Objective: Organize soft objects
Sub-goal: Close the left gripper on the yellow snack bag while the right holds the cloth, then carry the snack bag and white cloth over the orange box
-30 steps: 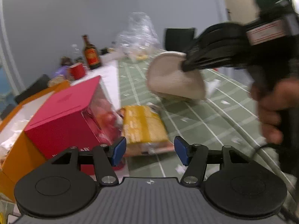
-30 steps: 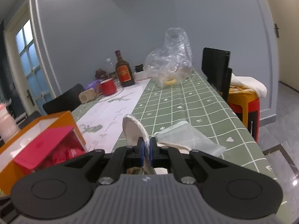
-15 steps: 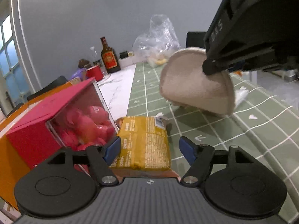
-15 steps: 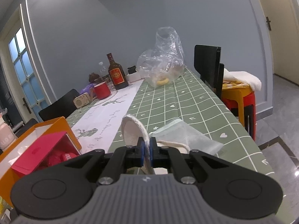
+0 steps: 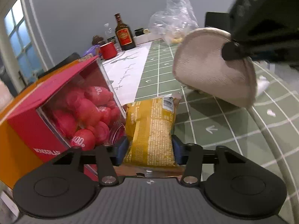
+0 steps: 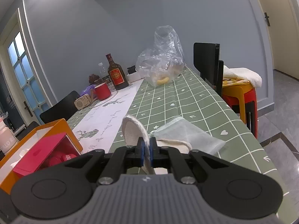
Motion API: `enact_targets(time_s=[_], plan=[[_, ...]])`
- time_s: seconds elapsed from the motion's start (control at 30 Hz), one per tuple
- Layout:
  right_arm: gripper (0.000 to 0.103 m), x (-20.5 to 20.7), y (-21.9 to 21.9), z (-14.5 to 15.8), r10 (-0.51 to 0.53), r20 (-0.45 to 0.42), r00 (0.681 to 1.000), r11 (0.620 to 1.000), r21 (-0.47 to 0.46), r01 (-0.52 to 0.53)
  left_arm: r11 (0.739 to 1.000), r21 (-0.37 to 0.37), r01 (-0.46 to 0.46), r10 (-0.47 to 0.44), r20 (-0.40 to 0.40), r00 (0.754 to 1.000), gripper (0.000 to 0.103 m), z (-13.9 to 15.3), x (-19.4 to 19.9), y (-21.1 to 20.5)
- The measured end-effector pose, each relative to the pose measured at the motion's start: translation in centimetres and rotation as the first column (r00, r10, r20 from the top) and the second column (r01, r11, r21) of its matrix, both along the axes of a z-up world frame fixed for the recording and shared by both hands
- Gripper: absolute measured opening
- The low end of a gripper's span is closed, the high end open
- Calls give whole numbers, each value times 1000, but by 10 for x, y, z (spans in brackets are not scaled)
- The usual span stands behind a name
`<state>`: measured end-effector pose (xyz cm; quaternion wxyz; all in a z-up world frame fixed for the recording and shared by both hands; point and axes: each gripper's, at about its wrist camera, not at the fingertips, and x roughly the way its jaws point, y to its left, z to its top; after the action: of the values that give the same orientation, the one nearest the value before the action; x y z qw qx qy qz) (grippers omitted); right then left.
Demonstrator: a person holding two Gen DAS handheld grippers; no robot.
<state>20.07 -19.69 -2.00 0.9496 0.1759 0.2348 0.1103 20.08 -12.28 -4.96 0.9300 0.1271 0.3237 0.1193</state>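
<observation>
At the far left an orange box [image 5: 13,149] holds a red carton [image 5: 46,100] with a clear window showing pink rounded pieces [image 5: 87,112]. Just beside it, on the green checked tablecloth [image 5: 224,130], lies a yellow snack packet [image 5: 151,130]. The left gripper [image 5: 149,149] has its blue pads [image 5: 121,149] on either side of the packet's near end, and the jaws are closing, both pads right against its sides. Farther back stand a red mug [image 5: 109,50], a dark bottle with a red label [image 5: 124,33] and a crumpled clear plastic bag [image 5: 173,18]. To the right, raised above the cloth, a beige round pad [image 5: 211,69] hangs from the right gripper [image 6: 147,152], whose jaws are clamped together on the pad's edge; the right wrist view shows the thin pad pinched edge-on between the blue pads. Past it a pale mesh pouch [image 6: 188,136] lies on the cloth, with a black chair back [image 6: 205,65] and stacked orange and red stools [image 6: 241,95] off the table's right side.
</observation>
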Motion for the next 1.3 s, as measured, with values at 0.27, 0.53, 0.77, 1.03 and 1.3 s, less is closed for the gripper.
enact_targets(time_s=[0.27,0.53,0.77,1.03,1.3], plan=[[3,-8,-5,7,30,36,999,998,55,-32,989,11,147,-146,-30,989,52,6,-57,22],[3,-7,-1,8,44,25,999,997,67,-46,956,-62,286,-284,38,958,79,24,-75,44],[8,0,-1,1,49,-24,998,997,62,-48,942,-15,334,-335,-75,939,92,16,-43,32],[9,11,22,-16,85,-118,989,994,-54,-92,972,-119,204,-211,-51,976,90,4,-32,41],[11,21,42,-35,139,-227,964,977,-125,-170,947,-206,245,-255,-19,967,67,7,-29,58]])
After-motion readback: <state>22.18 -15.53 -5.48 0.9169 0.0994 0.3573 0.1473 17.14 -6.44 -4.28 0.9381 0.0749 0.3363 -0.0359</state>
